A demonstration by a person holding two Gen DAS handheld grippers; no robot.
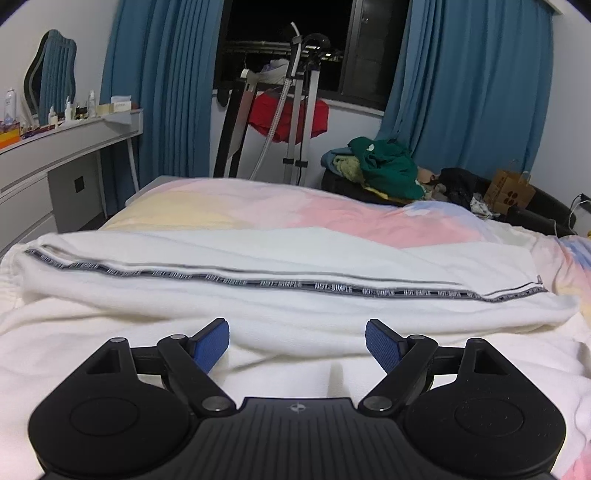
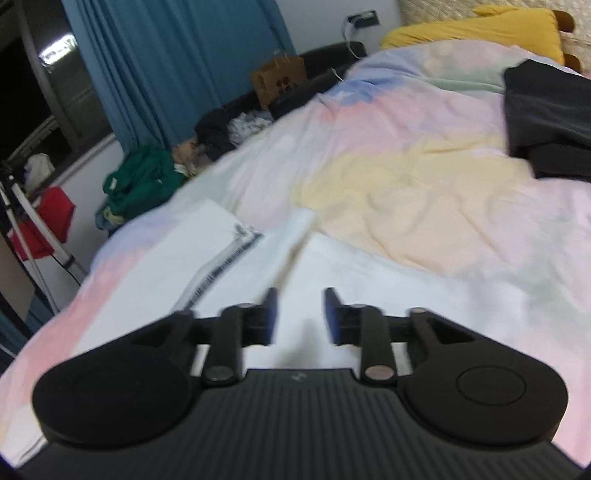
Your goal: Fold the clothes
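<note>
A white garment (image 1: 280, 258) with a dark lettered stripe lies flat across the pastel bedspread (image 1: 332, 210), partly folded over itself. My left gripper (image 1: 297, 341) is open and empty, low over the garment's near white part. In the right wrist view the same white garment (image 2: 207, 240) lies ahead and left, its striped hem pointing away. My right gripper (image 2: 300, 314) is open and empty just above the white cloth; this view is blurred. A black folded garment (image 2: 550, 122) lies on the bed at the far right.
A pile of green and other clothes (image 1: 384, 166) sits on a dark bench beyond the bed, with a brown paper bag (image 1: 509, 192). A white dresser (image 1: 55, 158) stands at left. A rack with a red cloth (image 1: 288, 114) stands by the window. A yellow pillow (image 2: 476, 29) lies at the bed's head.
</note>
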